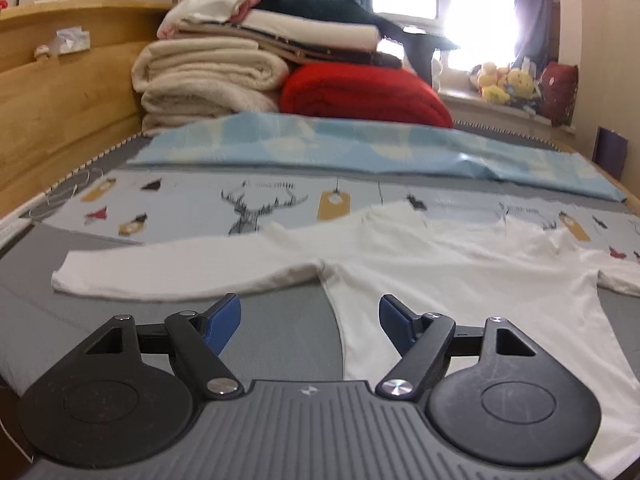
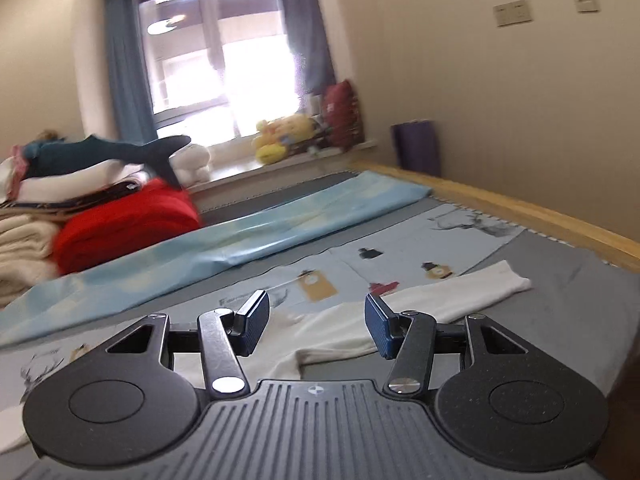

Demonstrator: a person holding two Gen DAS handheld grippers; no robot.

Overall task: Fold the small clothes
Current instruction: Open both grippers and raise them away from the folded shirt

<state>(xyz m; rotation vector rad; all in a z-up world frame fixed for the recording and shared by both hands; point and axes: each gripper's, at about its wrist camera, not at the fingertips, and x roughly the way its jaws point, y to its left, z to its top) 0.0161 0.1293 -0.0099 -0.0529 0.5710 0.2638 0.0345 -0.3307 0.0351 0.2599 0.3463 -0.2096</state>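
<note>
While both hang above the bed [image 1: 24, 308]:
Left claw [image 1: 310, 318]: mine, spread, empty.
Right claw [image 2: 316, 322]: mine, spread, empty.
White long-sleeved shirt [image 1: 420, 256]: flat, sleeves out.

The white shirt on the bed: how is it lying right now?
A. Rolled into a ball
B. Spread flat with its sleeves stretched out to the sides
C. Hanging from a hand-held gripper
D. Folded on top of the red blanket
B: the white shirt lies flat on the bed, one sleeve stretched to the side, the other likewise in the right wrist view, and nothing grips it.
</note>
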